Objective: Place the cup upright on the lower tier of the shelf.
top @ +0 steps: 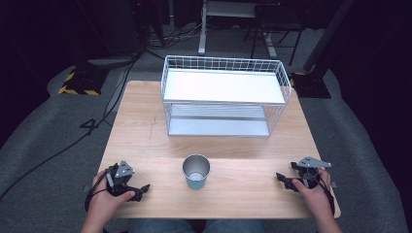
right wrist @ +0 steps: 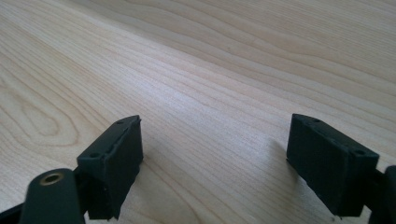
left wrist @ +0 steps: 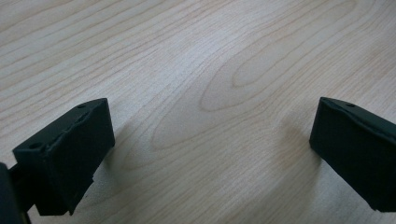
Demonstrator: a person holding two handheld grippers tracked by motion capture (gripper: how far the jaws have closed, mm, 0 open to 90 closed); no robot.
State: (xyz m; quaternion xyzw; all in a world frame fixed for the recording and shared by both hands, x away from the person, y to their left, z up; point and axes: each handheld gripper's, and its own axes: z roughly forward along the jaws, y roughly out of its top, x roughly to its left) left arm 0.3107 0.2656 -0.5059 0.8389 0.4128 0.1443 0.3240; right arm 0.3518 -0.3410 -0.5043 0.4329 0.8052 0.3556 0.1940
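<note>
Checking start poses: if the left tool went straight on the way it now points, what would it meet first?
Probably the cup. The left tool points right along the table, jaws open and empty; its own view shows bare wood ahead, so it may pass just in front.

Wooden table (top: 145, 126), metal cup (top: 196, 171), white wire rack (top: 224, 94)

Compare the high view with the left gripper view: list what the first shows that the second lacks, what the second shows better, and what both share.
High view alone: a metal cup standing upright mid-table, a white wire rack with two shelves behind it, the right gripper, both hands, and the floor. Left gripper view alone: a close look between the jaws of the left gripper, wide apart with nothing between them. Shared: the wooden table and the left gripper.
</note>
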